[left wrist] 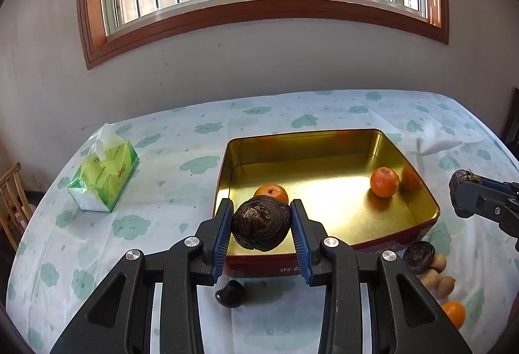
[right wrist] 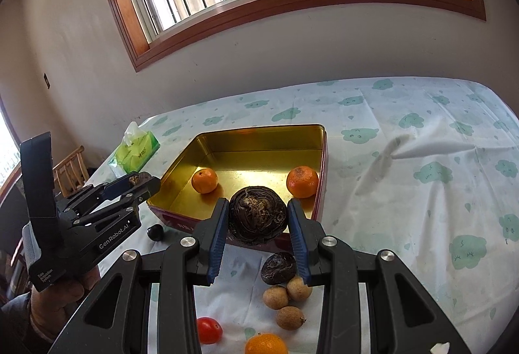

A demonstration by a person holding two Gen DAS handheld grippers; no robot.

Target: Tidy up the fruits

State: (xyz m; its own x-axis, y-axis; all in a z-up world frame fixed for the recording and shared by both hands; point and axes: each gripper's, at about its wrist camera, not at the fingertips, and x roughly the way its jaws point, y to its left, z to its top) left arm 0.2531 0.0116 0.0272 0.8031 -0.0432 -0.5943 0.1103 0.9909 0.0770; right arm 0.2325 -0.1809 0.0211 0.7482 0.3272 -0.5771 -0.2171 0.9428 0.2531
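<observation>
Each gripper pinches a dark wrinkled fruit above the near edge of the gold tin point(left wrist: 418, 179): left gripper point(left wrist: 261, 235) on one fruit point(left wrist: 261, 222), right gripper point(right wrist: 256, 229) on another point(right wrist: 258, 214). Two oranges point(right wrist: 204, 180) point(right wrist: 302, 181) sit inside. In front lie a third wrinkled fruit point(right wrist: 278, 268), three longans point(right wrist: 288, 316), a tomato point(right wrist: 209, 329), an orange point(right wrist: 266, 344). A tissue box point(left wrist: 103, 179) stands left.

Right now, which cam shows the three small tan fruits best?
Right wrist view: all three tan fruits lie unobstructed on the tablecloth, beside a wrinkled dark fruit. In the left wrist view they sit near the right edge, partly hidden by that gripper's arm.
</observation>
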